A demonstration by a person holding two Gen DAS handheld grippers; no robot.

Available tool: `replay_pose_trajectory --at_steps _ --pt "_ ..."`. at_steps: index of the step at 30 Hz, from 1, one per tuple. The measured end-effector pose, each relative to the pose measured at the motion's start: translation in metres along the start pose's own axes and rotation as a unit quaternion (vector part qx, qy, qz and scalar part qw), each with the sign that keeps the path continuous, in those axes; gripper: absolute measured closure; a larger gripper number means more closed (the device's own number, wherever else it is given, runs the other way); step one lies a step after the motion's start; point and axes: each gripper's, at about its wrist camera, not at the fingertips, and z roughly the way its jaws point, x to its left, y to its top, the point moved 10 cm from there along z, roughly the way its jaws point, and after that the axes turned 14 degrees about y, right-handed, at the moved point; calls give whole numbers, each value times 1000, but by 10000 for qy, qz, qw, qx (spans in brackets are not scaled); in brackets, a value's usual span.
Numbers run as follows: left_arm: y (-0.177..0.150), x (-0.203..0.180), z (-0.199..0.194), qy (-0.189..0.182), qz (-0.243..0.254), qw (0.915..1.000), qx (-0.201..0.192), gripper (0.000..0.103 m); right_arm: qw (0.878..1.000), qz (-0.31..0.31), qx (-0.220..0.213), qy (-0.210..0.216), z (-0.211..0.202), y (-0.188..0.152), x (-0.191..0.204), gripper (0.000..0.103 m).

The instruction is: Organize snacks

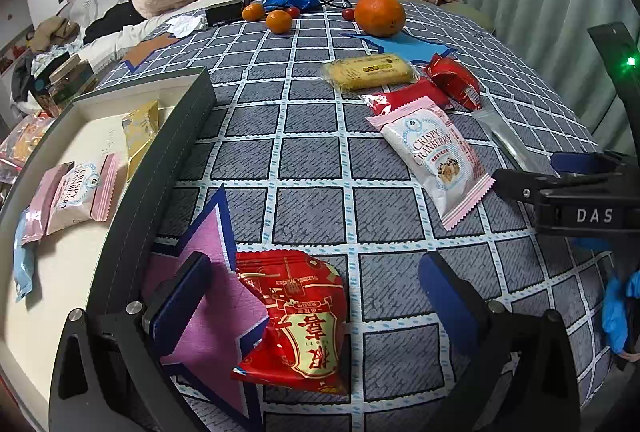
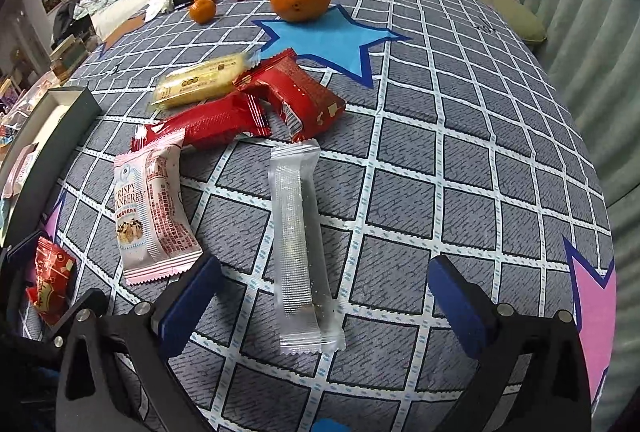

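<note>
Blue-padded jaws of our left gripper [image 1: 316, 296] stand wide apart, gripping nothing; the red snack packet [image 1: 298, 324] lies between them on the checked cloth [image 1: 312, 159], half over a pink star. At its 10 o'clock we see the grey tray [image 1: 168, 159], holding a pink cranberry packet [image 1: 78, 191] and a yellow packet [image 1: 140, 135]. Our right gripper [image 2: 324, 300] is likewise spread wide and empty, straddling the clear wrapped bar [image 2: 298, 248]. At the bar's 9 o'clock lies another cranberry packet [image 2: 154, 207]; at 12 o'clock, two red packets [image 2: 256, 107].
</note>
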Motion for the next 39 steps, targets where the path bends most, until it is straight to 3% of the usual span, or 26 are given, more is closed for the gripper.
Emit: replay_pose_trajectory --at_steps 12,39 --pt "0 0 0 2 0 10000 -3 0 9987 -135 -492 -8 -3 0 3 0" --pt "-1 0 0 2 1 10000 -11 0 9986 -143 -513 -11 -3 -1 3 0"
